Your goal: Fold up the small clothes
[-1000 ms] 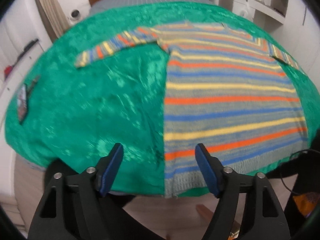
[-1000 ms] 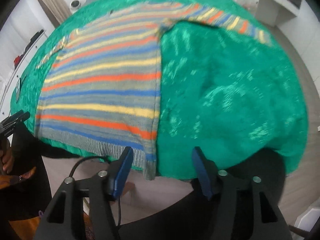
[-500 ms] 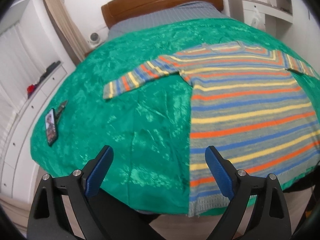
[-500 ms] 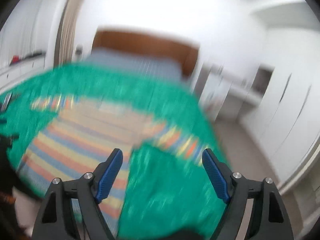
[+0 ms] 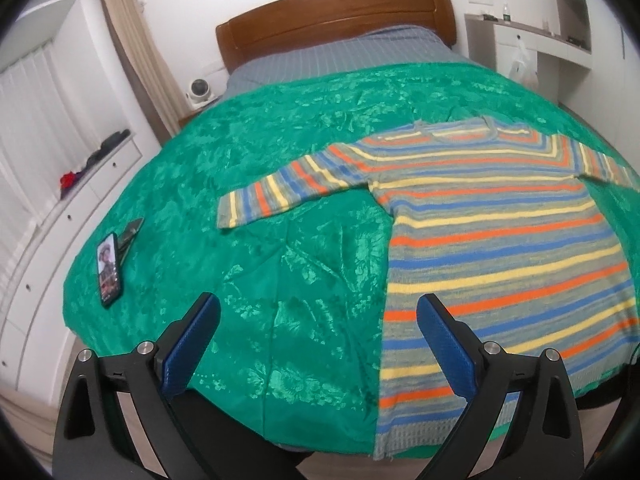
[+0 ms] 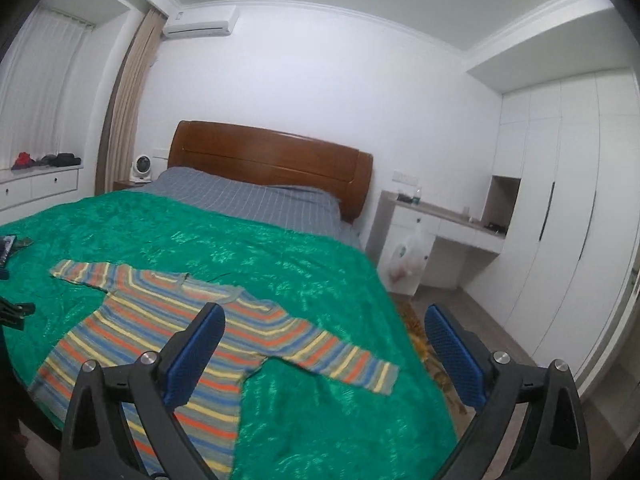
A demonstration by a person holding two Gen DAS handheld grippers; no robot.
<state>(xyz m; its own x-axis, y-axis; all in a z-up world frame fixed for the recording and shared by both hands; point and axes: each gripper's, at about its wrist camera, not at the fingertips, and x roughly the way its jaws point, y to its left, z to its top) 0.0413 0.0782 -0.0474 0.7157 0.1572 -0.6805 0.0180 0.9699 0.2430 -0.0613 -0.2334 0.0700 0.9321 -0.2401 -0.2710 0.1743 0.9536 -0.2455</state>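
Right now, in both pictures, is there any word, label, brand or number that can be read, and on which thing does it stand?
No text can be read.
phone: its screen shows a picture; any writing is too small.
air conditioner: a small mark at its left end, too blurred to read.
plastic bag: no legible print.
striped sweater: stripes only, no label in view.

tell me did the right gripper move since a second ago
Yes. The right gripper has risen and tilted up: its view, earlier filled by the striped sweater, now takes in the headboard and ceiling. Jaws stand open.
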